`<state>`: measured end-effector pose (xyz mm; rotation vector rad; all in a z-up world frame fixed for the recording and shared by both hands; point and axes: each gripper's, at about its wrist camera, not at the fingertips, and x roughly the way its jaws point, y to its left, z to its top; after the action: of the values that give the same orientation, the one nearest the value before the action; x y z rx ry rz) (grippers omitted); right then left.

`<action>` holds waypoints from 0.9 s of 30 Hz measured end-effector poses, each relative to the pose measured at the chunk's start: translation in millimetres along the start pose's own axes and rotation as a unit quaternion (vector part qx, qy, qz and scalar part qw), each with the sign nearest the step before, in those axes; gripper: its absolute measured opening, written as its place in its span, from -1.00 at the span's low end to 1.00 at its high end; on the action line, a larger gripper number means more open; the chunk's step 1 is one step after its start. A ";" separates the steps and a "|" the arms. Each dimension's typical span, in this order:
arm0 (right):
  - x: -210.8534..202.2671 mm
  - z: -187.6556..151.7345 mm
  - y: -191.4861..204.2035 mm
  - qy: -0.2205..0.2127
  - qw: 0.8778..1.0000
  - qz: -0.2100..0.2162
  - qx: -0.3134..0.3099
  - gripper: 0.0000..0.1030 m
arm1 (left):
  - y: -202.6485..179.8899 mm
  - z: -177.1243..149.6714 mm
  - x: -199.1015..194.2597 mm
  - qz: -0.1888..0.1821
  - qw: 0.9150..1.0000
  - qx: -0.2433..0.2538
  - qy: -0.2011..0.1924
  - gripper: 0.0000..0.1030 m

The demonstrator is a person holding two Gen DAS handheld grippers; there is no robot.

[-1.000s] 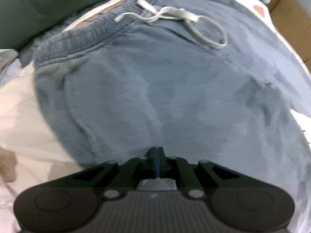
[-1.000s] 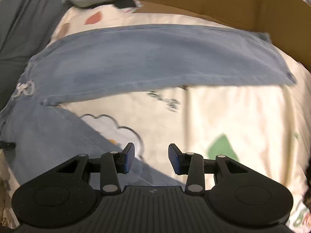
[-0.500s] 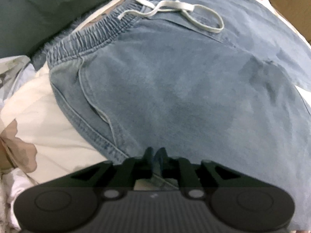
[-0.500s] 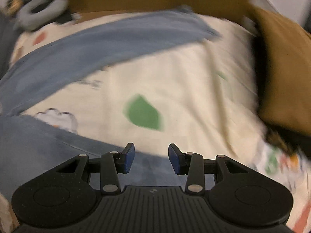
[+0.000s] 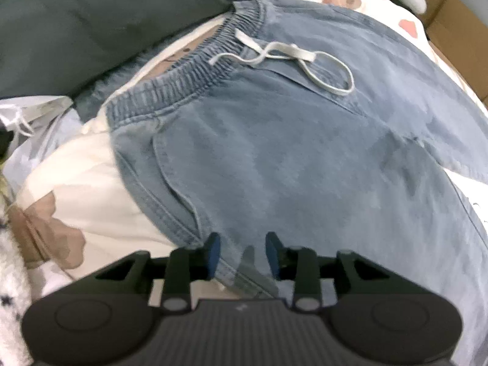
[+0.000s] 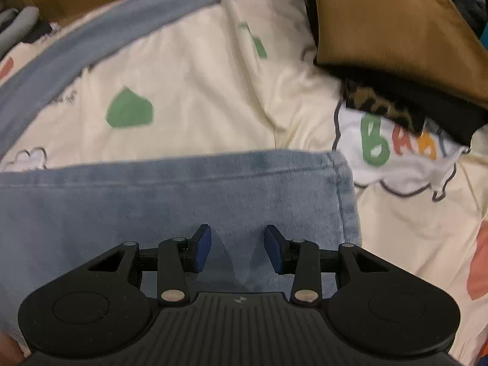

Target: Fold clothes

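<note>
Blue denim drawstring trousers (image 5: 305, 158) lie spread on the cream printed bedsheet (image 6: 198, 91), waistband (image 5: 183, 82) toward the grey bedding (image 5: 91, 24), the two legs splayed apart, near leg's hem (image 6: 338, 183) flat. Left gripper (image 5: 242, 254), half a second ago pinched shut at the hip seam, now stands parted and empty over it: cloth let go. Right gripper (image 6: 238, 250), gaping, holding nothing, has swung from mid-leg to the near hem. Judgement: laid out flat, legs not yet brought together.

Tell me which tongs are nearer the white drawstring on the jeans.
Left. The left tongs sit open over the hip of the jeans, with the drawstring ahead at the waistband. The right tongs are open at the leg hem.
</note>
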<state>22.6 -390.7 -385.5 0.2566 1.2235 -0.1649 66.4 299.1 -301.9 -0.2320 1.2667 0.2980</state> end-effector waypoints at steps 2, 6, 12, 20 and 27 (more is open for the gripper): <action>6.2 -0.6 -4.3 0.002 1.000 0.001 0.008 -0.12 | 4.8 2.1 -3.9 0.003 1.000 -0.002 0.002 -0.26; 11.3 5.5 0.8 -0.007 1.000 -0.016 0.003 -0.07 | 5.9 7.2 -11.6 0.010 1.000 -0.001 -0.002 -0.24; 16.3 19.0 1.5 -0.017 0.999 -0.031 0.028 0.03 | 0.2 12.9 -20.7 0.012 1.000 0.008 -0.007 -0.24; -1.6 56.3 8.9 -0.004 0.999 -0.041 0.025 -0.09 | -10.7 27.3 -47.3 0.000 1.000 0.010 -0.023 -0.22; -70.9 118.7 19.9 -0.077 0.996 -0.027 0.021 -0.10 | -15.2 46.1 -84.8 -0.012 0.999 0.010 -0.049 -0.19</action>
<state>111.6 -406.0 -279.0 0.2429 1.0747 -0.2519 90.2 292.4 -207.5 -0.2127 1.1689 0.2735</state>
